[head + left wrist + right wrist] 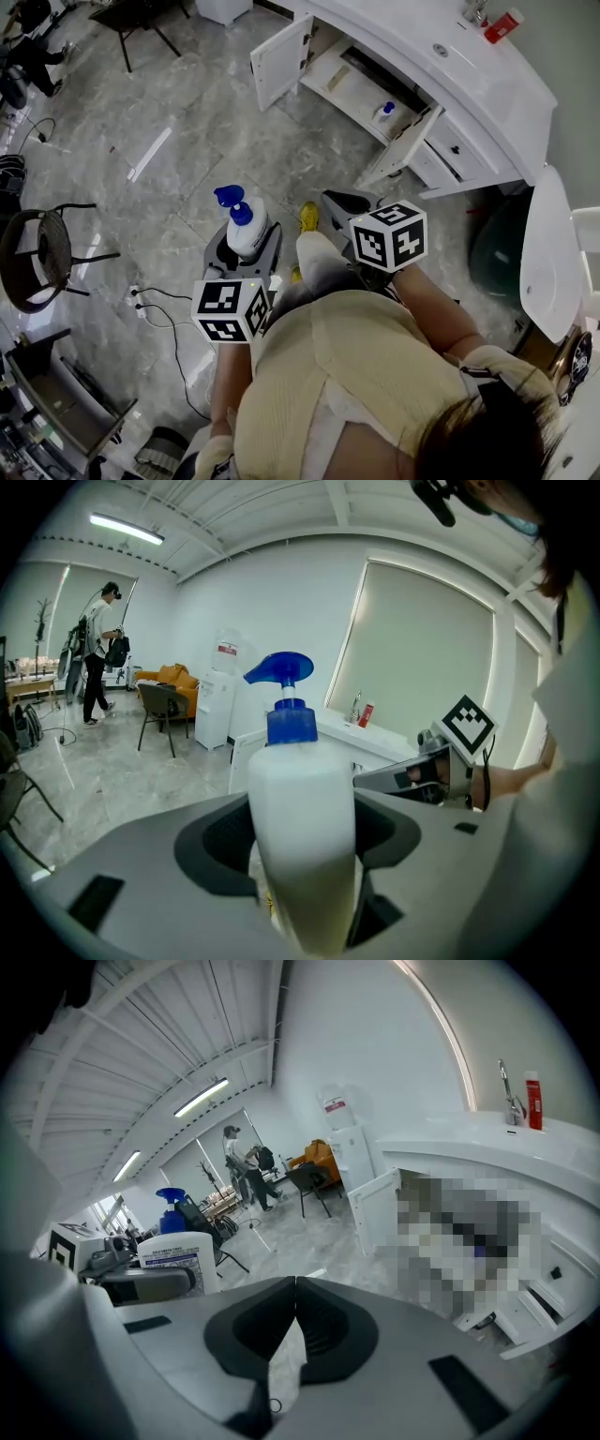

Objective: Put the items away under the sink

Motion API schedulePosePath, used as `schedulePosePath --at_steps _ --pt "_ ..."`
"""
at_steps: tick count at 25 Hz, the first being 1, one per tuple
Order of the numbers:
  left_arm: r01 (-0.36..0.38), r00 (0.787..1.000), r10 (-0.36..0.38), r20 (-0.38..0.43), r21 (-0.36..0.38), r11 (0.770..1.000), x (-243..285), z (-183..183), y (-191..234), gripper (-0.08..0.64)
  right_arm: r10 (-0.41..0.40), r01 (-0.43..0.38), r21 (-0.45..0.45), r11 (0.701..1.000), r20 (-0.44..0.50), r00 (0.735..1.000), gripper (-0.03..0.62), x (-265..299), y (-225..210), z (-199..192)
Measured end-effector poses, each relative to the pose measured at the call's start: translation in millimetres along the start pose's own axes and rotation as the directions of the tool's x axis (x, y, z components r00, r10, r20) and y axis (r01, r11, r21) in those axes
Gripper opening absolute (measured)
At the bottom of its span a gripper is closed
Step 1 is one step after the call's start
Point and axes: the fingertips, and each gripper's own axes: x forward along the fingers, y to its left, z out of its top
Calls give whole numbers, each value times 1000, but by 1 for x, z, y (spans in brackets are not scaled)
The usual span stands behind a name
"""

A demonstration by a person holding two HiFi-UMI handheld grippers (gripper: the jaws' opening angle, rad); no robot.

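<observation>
Left gripper [300, 846]: jaws clamped on a white pump bottle [300, 780] with a blue pump head. The bottle is upright and held in the air over the grey floor [187, 112]. Right gripper [293, 1290]: jaws pressed together, tips touching, nothing between them. It sits just beside the left gripper, on the side nearer the cabinet. The sink cabinet [361, 89] is ahead, well apart from both grippers, and its 2 doors [279, 58] stand open. 1 small bottle [385, 111] with a blue cap stands inside the cabinet. On the white counter surface [506, 94], a red bottle [502, 25] stands just beside the tap [474, 11]. In the head view a yellow shoe [308, 217] shows between the 2 grippers. Cables [155, 305] lie on the floor to the left.
</observation>
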Motion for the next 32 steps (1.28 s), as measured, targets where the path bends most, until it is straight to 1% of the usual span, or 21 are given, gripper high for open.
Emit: schedulePosePath --at_steps 6,16,22,27,32 --pt "-19 1000 19 -16 8 1000 41 27 22 305 25 -25 4 1000 5 1000 26 33 -25 38" --pt "6 999 -4 -51 23 1000 123 81 35 305 30 -30 29 999 14 999 26 67 -82 104" --pt "54 996 -49 -73 62 997 180 106 31 305 10 -12 51 999 32 999 26 77 -123 131" --pt "98 991 -90 -97 84 992 220 115 22 305 -23 19 79 997 52 998 26 77 -157 144" --pt "141 984 -133 -116 63 988 248 122 13 305 -40 33 113 993 63 997 26 76 -179 149"
